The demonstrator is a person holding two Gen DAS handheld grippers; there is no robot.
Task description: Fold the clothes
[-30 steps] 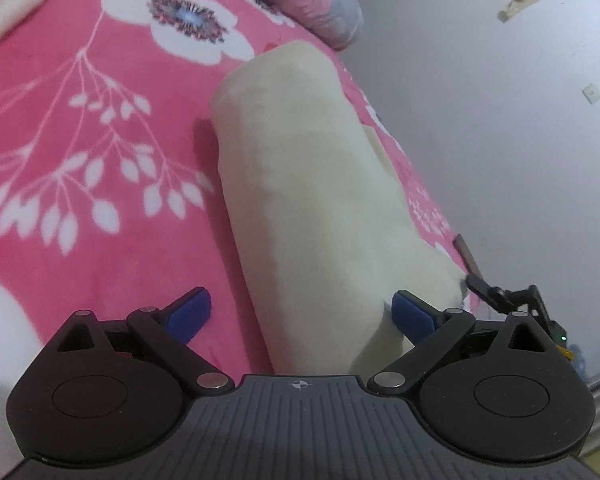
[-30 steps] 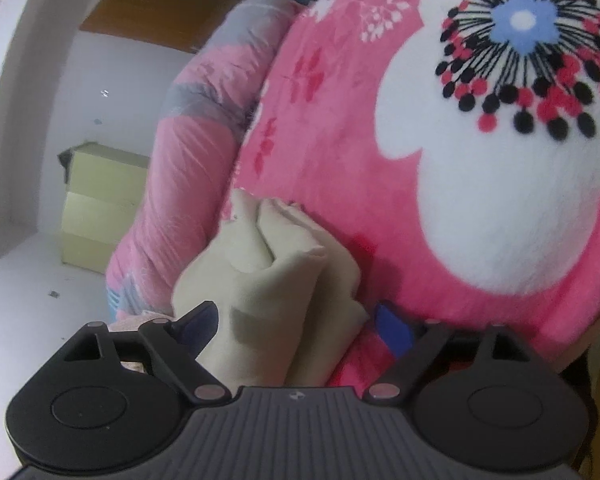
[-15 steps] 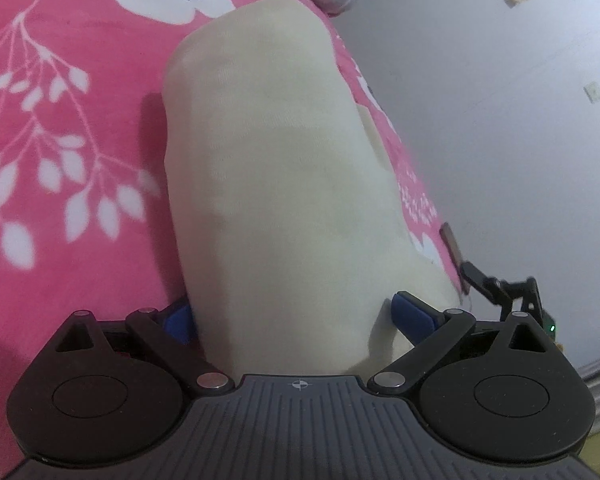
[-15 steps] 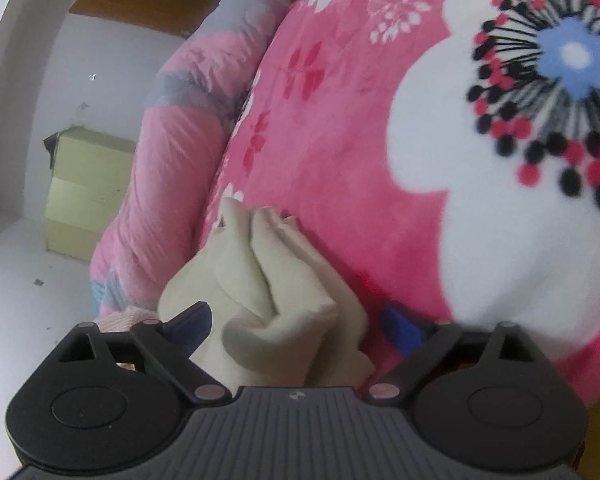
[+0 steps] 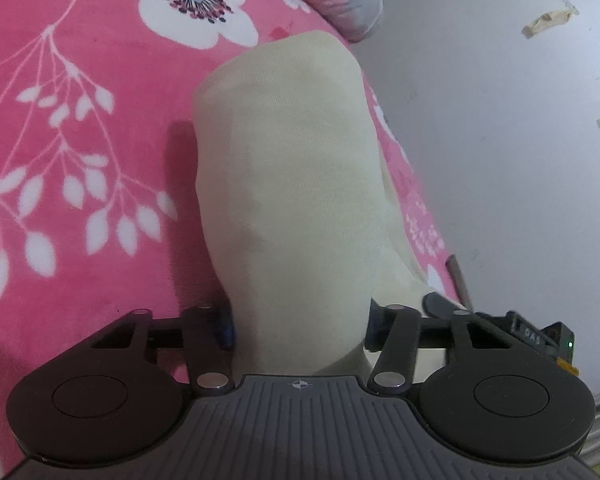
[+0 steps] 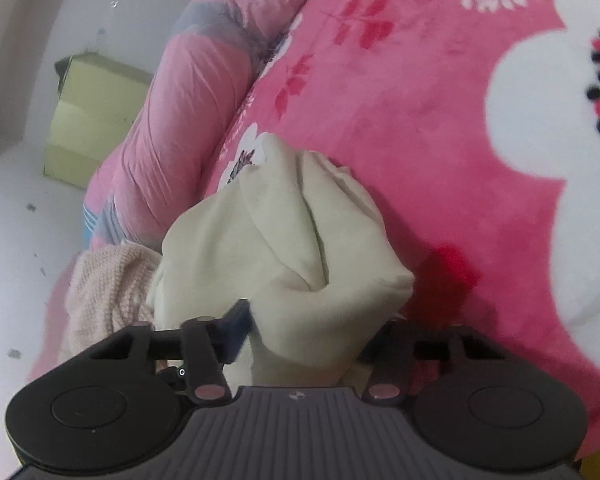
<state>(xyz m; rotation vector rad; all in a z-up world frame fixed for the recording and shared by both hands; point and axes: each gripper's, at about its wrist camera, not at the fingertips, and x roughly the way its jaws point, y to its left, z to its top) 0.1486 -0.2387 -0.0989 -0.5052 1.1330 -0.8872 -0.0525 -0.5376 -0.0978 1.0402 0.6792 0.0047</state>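
Observation:
A cream garment (image 5: 292, 184), folded into a long thick roll, lies on the pink floral blanket (image 5: 80, 160) near the bed's right edge. My left gripper (image 5: 300, 328) straddles its near end. The jaws are closing and both blue pads press into the cloth. In the right wrist view the same garment's bunched end (image 6: 292, 232) sits between the jaws of my right gripper (image 6: 304, 340). These jaws are closing too. The left pad (image 6: 236, 328) pushes into the fabric, while the right pad is mostly hidden behind the cloth.
A rolled pink and grey quilt (image 6: 168, 120) lies along the bed's far side. A pale pink knit garment (image 6: 104, 288) sits beside the cream bunch. A yellow-green cabinet (image 6: 88, 116) stands on the floor beyond. A white wall (image 5: 500, 160) runs close along the bed's right edge.
Both pairs of jaws stood wide around the cream garment and have closed in on it. The left gripper slid forward over the roll; the right rose with the bunched end.

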